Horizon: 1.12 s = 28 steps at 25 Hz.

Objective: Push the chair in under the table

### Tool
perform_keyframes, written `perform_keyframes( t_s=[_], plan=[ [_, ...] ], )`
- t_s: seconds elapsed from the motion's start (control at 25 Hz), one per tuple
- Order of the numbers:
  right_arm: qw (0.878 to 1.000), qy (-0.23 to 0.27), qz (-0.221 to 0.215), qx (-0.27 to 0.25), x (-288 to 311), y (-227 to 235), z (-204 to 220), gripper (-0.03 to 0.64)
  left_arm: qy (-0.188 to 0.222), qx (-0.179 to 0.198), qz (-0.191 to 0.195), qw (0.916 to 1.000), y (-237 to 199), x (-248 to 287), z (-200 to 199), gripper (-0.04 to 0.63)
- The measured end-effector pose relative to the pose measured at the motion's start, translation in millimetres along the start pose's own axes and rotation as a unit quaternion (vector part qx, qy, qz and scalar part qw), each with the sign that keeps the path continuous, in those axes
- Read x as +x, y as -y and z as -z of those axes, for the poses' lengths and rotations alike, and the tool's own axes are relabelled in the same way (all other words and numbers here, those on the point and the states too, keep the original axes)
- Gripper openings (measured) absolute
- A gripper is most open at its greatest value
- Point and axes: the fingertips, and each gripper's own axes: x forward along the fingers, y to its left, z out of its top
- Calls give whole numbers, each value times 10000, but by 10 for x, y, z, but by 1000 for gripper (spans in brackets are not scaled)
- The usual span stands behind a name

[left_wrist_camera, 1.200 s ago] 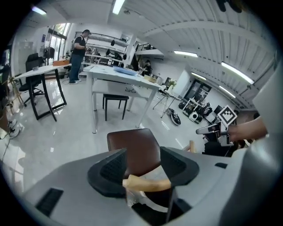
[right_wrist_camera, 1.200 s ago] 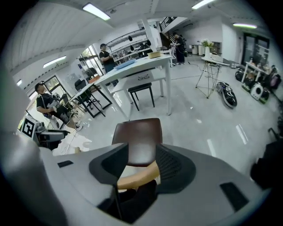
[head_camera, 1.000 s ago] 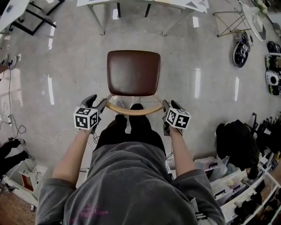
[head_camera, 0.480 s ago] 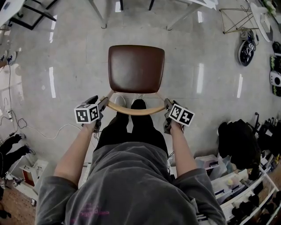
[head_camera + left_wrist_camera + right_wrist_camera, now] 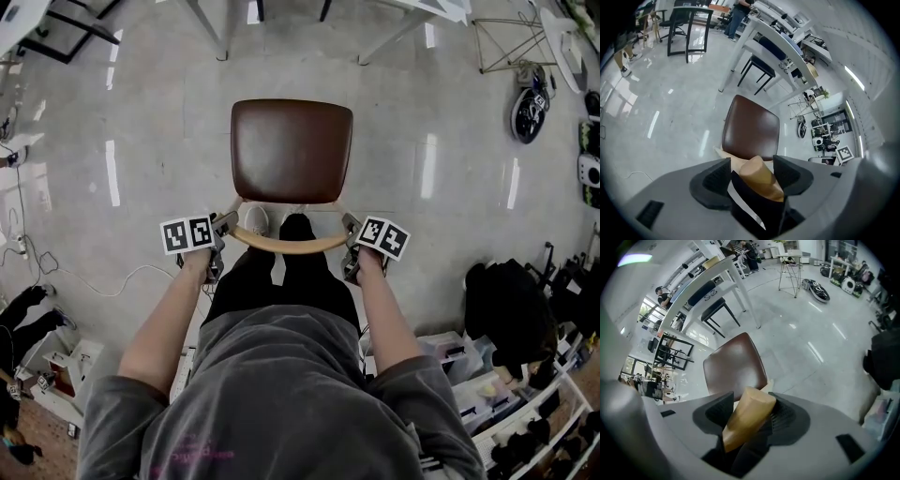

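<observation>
Chair [image 5: 292, 150] well apart from the counter [image 5: 214, 37] — no push yet

Head view: left claw [image 5: 219, 239] and right claw [image 5: 351, 246] at the ends of the back rail [image 5: 289, 243]; left gripper view: claw wide, just opened further, wooden post [image 5: 761, 178] loose between; right gripper view: the same — so loose, a claw may slip off and the chair turn crooked.

Chair seat [image 5: 292, 150]: brown leather-look upholstery, smooth, faint sheen.
Backrest rail [image 5: 286, 245]: pale wood, smooth, matt.
Floor [image 5: 141, 112]: grey, polished, glossy, streaked with light reflections.
Sweatshirt [image 5: 272, 394]: grey cloth, soft, matt.
</observation>
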Motion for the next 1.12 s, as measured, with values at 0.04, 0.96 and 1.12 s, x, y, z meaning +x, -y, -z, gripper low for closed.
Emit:
perform_keyframes(
  t_s=[0.04, 0.96, 1.12],
  plan=[
    [10000, -2, 46, -4, 16, 6, -2, 210, -61, -48, -24, 10000, 15, 40, 14, 275],
    [9971, -478, 583, 131, 314, 158, -14, 192, -211, -1028, -474, 9934, -131, 337, 22, 250],
    [9973, -378, 603, 171, 279, 160, -90, 184, -113, -977, -612, 9933, -103, 300, -4, 222]
  ],
)
